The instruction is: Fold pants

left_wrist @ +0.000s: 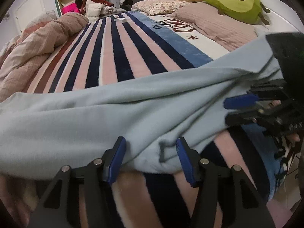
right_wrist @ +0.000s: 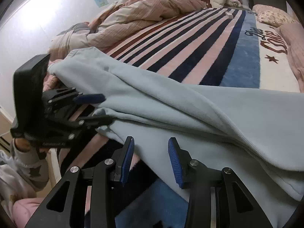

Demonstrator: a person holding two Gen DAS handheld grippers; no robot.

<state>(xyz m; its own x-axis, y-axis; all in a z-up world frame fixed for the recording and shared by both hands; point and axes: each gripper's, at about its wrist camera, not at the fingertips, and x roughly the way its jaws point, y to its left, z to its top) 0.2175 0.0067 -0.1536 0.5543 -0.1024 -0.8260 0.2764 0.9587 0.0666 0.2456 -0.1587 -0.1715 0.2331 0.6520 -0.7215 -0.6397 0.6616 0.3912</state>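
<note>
Left wrist | pants (left_wrist: 114,114) edge between left gripper (left_wrist: 151,152) pads (contact unclear)

We are working over a bed covered by a striped blanket (left_wrist: 121,60) with navy, pink and white bands, a broad blue band and a white strip bearing dark lettering and a star. Straight ahead of our left claw (left_wrist: 151,152), the pale blue pants (left_wrist: 95,117) lie across the blanket's near edge, reaching both ways past the claw. Beyond them, far ahead, a small white box (left_wrist: 120,20) sits on the stripes. Ahead and to the left a rumpled beige duvet (left_wrist: 38,45) is heaped. Ahead to the right lie a mauve pillow (left_wrist: 212,24), a floral pillow (left_wrist: 161,5) and an avocado plush (left_wrist: 231,0).
</note>
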